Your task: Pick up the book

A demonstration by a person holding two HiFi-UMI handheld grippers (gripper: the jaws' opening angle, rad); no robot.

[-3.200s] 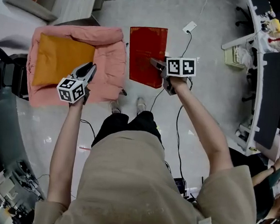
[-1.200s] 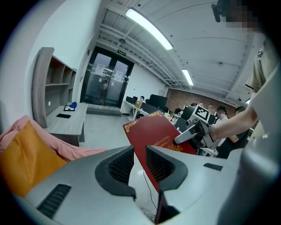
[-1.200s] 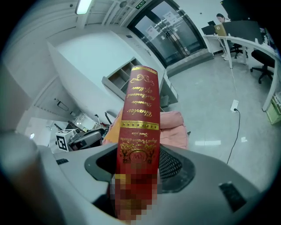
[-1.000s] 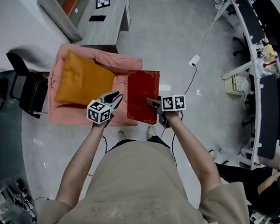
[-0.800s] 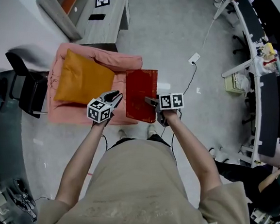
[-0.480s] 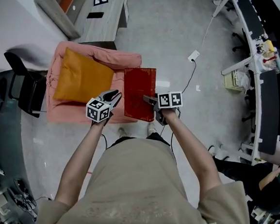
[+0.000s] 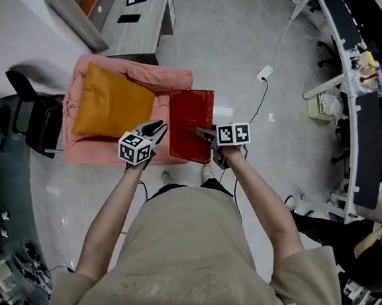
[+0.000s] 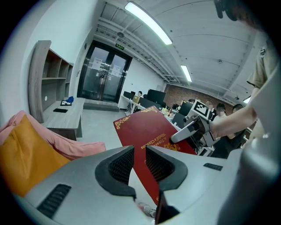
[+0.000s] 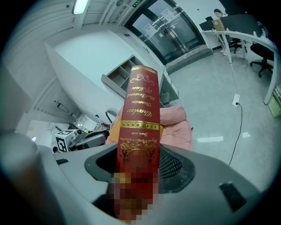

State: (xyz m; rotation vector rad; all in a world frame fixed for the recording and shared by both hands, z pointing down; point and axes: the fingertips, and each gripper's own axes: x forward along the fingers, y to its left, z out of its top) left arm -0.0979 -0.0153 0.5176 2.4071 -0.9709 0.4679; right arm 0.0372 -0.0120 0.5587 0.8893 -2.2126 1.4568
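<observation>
The red book [image 7: 188,118] with gold print hangs in the air over the right edge of the pink armchair [image 7: 161,79]. My right gripper [image 7: 201,132] is shut on its near part. In the right gripper view the book's spine [image 9: 139,118] stands upright between the jaws of the right gripper [image 9: 138,165]. My left gripper [image 7: 158,127] hovers just left of the book, apart from it. Its jaws stand a narrow gap apart with nothing between them. The left gripper view looks past the left gripper [image 8: 137,151] at the book's cover [image 8: 149,132] and at the right gripper [image 8: 184,132].
An orange cushion [image 7: 106,101] lies on the armchair. A black chair [image 7: 25,111] stands to its left, a grey desk [image 7: 133,17] behind it. A white power strip [image 7: 264,73] with a cable lies on the floor. Office desks [image 7: 357,77] line the right side.
Since the earliest frame the book has come from over the floor to the armchair's right edge, still in the right gripper. Over the last second both grippers have barely moved.
</observation>
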